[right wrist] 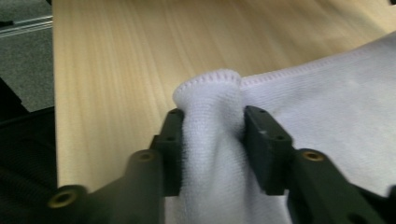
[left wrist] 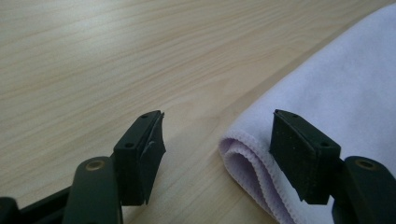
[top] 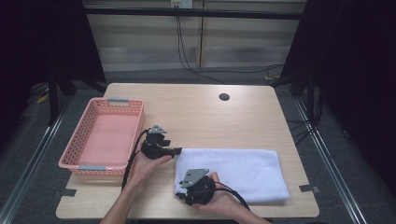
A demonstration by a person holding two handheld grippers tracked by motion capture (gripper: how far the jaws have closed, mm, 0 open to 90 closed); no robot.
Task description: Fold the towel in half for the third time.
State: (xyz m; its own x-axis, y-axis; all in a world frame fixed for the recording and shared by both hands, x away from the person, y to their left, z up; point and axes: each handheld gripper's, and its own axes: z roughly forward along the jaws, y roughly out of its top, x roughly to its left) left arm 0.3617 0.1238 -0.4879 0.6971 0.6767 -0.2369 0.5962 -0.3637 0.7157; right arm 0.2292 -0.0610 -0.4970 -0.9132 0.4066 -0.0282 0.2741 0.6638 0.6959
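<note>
Now towel (right wrist: 210,140) pinched, right gripper (right wrist: 210,122)

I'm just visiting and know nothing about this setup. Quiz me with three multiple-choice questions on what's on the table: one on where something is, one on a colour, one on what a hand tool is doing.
1. Where does the basket sit on the table?
A. at its left side
B. at its right side
C. on the towel

2. What colour is the folded towel?
A. pink
B. white
C. green

3. What is the right tool doing?
A. hanging open above the basket
B. pinching a corner of the towel
C. lying on the floor

Answers:
1. A, the high view shows the basket near the left edge, apart from the towel.
2. B, the towel is white; the basket is the pink thing.
3. B, the right gripper view shows cloth bunched between its black jaws, while the left tool stands open beside the towel's folded edge.
</note>
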